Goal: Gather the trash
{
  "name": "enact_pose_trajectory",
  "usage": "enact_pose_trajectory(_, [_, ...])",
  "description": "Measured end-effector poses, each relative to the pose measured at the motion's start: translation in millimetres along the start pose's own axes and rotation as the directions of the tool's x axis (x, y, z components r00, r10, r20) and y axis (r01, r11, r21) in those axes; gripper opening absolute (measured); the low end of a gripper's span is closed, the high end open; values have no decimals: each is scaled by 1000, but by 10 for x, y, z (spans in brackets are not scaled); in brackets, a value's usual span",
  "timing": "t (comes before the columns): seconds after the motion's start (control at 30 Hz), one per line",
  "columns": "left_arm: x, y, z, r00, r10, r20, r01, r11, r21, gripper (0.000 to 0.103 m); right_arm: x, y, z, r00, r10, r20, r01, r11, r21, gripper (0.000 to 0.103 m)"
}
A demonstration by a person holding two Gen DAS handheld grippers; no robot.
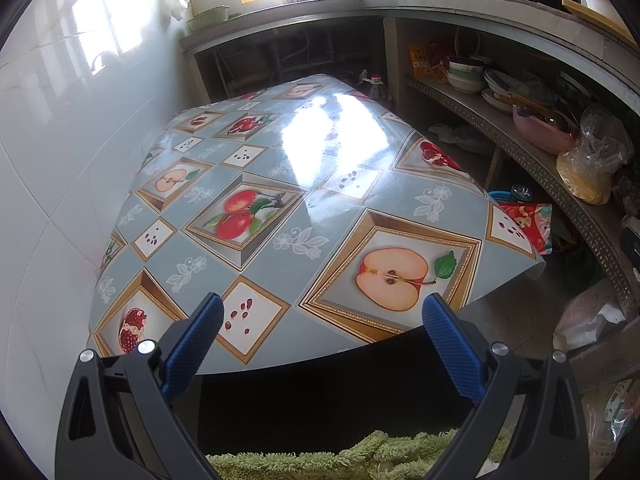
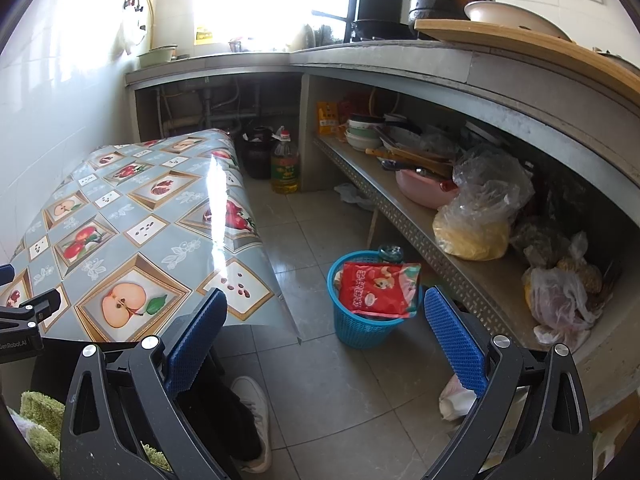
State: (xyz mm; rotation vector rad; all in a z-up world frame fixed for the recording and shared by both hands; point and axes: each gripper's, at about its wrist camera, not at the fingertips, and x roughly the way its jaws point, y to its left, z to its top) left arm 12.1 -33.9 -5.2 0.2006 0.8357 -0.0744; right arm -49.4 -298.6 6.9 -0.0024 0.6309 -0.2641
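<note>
A blue plastic basket (image 2: pixel 360 326) stands on the tiled floor beside the table, with a red snack wrapper (image 2: pixel 378 290) lying on top of it and a bottle top (image 2: pixel 390 253) behind it. The basket and wrapper (image 1: pixel 528 220) also show past the table's right edge in the left wrist view. My right gripper (image 2: pixel 322 312) is open and empty, held above the floor just short of the basket. My left gripper (image 1: pixel 322 316) is open and empty over the near edge of the table (image 1: pixel 280 184), which has a fruit-pattern cloth.
A low shelf (image 2: pixel 420 236) on the right holds bowls, a pink basin (image 2: pixel 424 192) and plastic bags (image 2: pixel 480 208). An oil bottle (image 2: pixel 285 164) and a dark jar stand on the floor at the back. A crumpled white bag (image 2: pixel 456 396) lies by the shelf. My shoe (image 2: pixel 252 412) is below.
</note>
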Motion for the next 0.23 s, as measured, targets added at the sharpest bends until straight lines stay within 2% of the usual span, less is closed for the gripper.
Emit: enact_pose_trajectory(0.23, [16,-26,-36,1000,0,-12,0,1000,-9,97,3,1,7,1000,0,0,0,1000,-2,95])
